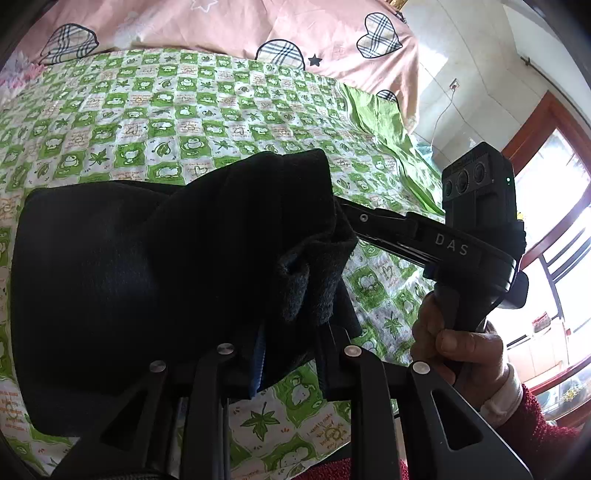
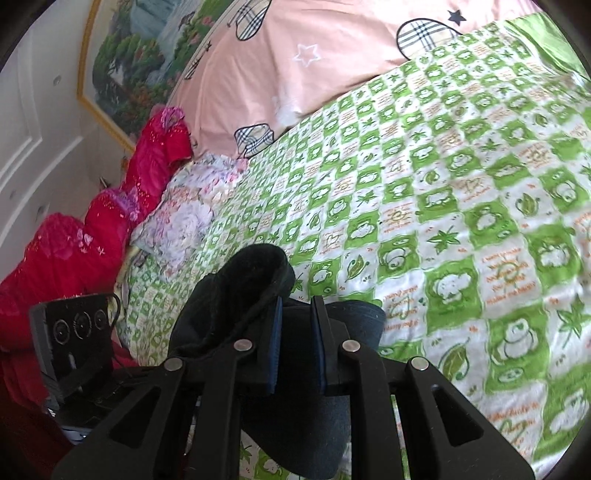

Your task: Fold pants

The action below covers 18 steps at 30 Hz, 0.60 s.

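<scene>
Left gripper clamped on a fold of the black pants; fabric bunched between its blue-padded fingers; pants lifted partly off the green checked bedsheet, far portion resting on it. Right gripper narrow, pinching a dark edge of the pants; seen from the left wrist, it enters from the right, held by the right hand. Pink quilt at the bed's far end.

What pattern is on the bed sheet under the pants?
Green and white checks with leaves and little cartoon figures on the sheet; clearest in the right wrist view.
</scene>
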### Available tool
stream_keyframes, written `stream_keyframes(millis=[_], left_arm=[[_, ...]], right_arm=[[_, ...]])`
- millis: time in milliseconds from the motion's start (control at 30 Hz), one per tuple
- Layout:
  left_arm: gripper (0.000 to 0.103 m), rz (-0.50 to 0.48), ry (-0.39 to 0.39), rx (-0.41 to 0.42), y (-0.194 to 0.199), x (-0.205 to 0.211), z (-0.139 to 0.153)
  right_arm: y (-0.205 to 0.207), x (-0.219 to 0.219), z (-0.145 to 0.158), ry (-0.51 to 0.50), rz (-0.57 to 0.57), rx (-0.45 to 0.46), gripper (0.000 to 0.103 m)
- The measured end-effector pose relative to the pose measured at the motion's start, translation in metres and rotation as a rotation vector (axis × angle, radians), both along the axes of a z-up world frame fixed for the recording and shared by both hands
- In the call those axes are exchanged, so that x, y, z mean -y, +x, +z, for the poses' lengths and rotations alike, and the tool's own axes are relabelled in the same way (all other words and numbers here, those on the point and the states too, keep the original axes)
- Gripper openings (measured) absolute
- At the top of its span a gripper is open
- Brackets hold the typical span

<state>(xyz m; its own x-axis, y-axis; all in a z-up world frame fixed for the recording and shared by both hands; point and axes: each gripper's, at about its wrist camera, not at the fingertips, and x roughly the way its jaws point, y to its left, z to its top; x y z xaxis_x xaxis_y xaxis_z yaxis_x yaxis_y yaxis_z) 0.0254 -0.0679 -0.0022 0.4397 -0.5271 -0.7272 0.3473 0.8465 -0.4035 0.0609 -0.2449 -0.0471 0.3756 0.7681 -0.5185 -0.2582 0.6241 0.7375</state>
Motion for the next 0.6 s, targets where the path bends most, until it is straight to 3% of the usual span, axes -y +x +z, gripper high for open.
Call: stream_keyframes(millis=[167, 233, 267, 300, 433, 500, 600], left_arm=[[0.028, -0.028, -0.011, 0.002, -0.005, 0.002, 0.002], [0.041, -0.053, -0.033, -0.005, -0.009, 0.003, 0.003], [0.043, -0.069, -0.053, -0.014, -0.011, 0.002, 0.002], [0.044, -0.085, -0.074, -0.023, -0.013, 0.002, 0.002], [0.045, -0.11, -0.085, -0.014, -0.022, 0.0, 0.009], [0.047, -0.107, -0.104, -0.012, -0.025, -0.006, 0.014], [0.057, -0.072, -0.115, 0.015, -0.03, -0.02, 0.025]], right_arm=[[-0.005, 0.003, 0.009, -0.023, -0.047, -0.011, 0.022], [-0.006, 0.004, 0.013, -0.035, -0.073, -0.017, 0.039], [-0.007, 0.006, 0.015, -0.038, -0.087, -0.015, 0.056], [-0.008, 0.008, 0.019, -0.043, -0.103, -0.006, 0.061], [-0.011, 0.012, 0.03, -0.037, -0.136, 0.006, 0.063], [-0.013, 0.01, 0.037, -0.048, -0.145, 0.016, 0.069], [-0.016, 0.0, 0.049, -0.093, -0.155, 0.041, 0.077]])
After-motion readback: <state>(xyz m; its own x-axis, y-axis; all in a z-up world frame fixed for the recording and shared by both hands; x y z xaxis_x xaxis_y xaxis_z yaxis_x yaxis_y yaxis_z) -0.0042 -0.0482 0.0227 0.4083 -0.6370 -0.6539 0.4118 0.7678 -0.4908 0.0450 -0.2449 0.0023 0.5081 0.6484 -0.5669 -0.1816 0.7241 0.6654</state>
